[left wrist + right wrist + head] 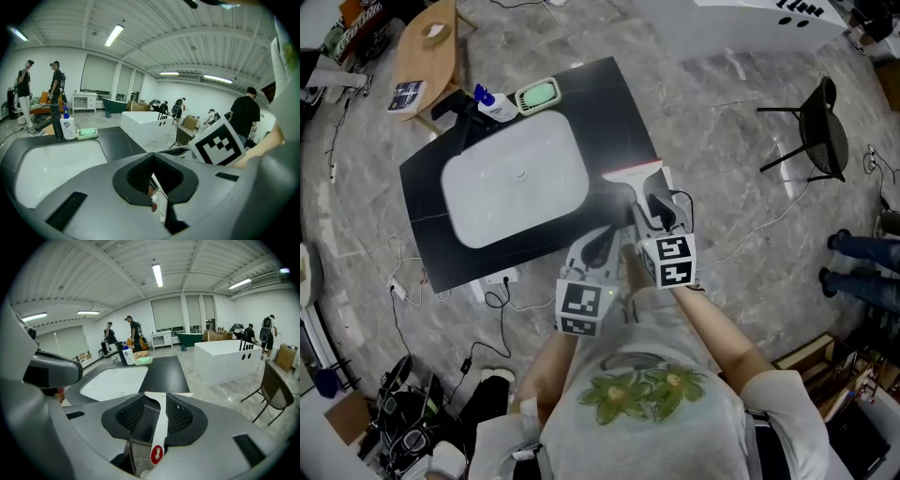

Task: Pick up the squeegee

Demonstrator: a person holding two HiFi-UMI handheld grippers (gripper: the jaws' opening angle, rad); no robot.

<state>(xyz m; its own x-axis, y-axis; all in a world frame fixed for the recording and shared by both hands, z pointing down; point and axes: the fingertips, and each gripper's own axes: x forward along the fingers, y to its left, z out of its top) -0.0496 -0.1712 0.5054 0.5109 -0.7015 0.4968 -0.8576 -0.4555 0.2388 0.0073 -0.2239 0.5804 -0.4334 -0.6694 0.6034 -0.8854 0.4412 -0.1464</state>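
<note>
Right gripper view: the white squeegee (161, 427) runs straight up the middle of the frame, between the two pads of the right tool (154, 413).
Where the squeegee is: flat on the black tabletop (609, 94), at its right near corner, beside the white sink basin (516, 187). The handle end seems to reach out past the edge.
Long axis: along the tool's own line of sight. The red-marked handle end is nearest the person, and the blade end is farthest, pointing across the tabletop. The blade itself lies crosswise.
Right tool: jaws spread, with the handle between them and a gap showing at the left pad. No pinch yet.
Why so placed: coming in along the handle lets the pads close on its narrow sides. A handle clear of the edge would leave room for the jaws below it.
Left tool (600, 246): jaws apart on nothing; only floor and a cable show through the gap. It hangs low beside the right one, likely just kept out of the way.
Step judged: closing on the handle, then lifting.
</note>
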